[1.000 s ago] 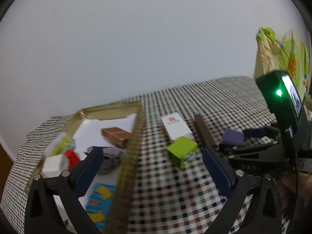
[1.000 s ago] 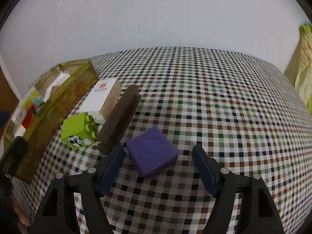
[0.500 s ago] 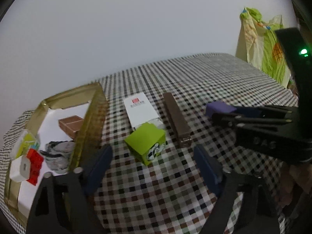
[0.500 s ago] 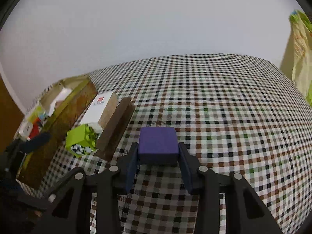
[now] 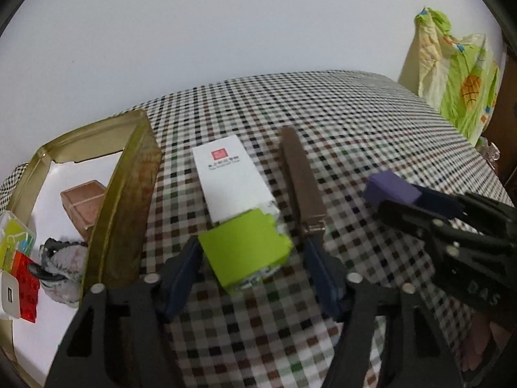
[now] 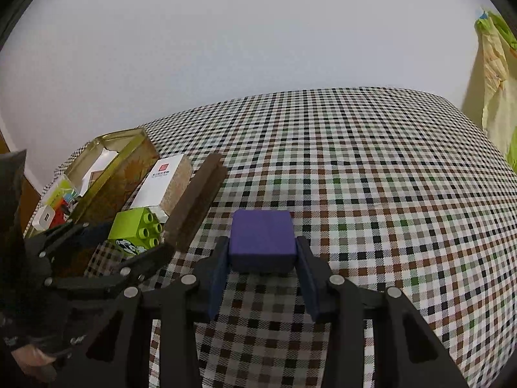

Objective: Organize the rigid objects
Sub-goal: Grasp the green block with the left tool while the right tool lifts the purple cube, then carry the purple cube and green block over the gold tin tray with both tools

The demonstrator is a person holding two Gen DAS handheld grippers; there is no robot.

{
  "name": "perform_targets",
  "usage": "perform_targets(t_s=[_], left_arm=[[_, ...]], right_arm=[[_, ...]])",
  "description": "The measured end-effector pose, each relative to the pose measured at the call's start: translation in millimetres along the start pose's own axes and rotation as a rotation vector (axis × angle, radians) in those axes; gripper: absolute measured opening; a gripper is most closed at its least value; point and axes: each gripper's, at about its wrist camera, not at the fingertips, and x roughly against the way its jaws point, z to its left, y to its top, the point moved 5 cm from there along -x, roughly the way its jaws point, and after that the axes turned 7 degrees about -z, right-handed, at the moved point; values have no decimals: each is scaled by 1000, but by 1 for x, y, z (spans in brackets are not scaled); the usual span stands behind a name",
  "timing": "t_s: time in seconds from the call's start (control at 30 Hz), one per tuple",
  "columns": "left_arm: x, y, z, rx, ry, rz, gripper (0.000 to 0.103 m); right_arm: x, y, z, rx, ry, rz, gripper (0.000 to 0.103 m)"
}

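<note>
Right gripper: clamped on purple block, lifted off checked cloth.
Left gripper: jaws apart, straddling green toy brick.
Brick handling: likely light, stiff, smooth; flat side faces safest.
Brick location: touching white carton, beside gold tin.

Checked woven cloth covers table under both grippers, matt. Purple block between right gripper pads: matt, smooth, foam-like or painted. Lime green brick between left gripper fingers: smooth plastic, studded side, printed sticker. White box just beyond it: matt paper card, one side rough and cork-like. Brown bar right of it: matt, wood-like. Tray left of left fingers: glossy gold rim, white paper lining.
</note>
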Motion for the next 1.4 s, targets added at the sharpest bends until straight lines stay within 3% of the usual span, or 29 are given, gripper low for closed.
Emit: perform_targets(t_s=[0.3,0.5,0.73,0.93,1.2,1.4], left_arm=[[9,-5,4,7,1,-26,50],[32,-7,11,22,12,-106,50],[53,1,7,-27,67,-228,50],[66,1,19,10,66,-287,50],[80,-2,22,23,87,-344,50],[86,-7,28,50,78,-354,50]], right_arm=[[2,0,-1,8,0,-6,43],[11,1,4,10,10,-44,43],[26,6,8,33,21,-133,43],[39,8,10,37,-4,-206,43],[59,13,14,86,-48,-326,43],[67,11,19,83,-49,-362,43]])
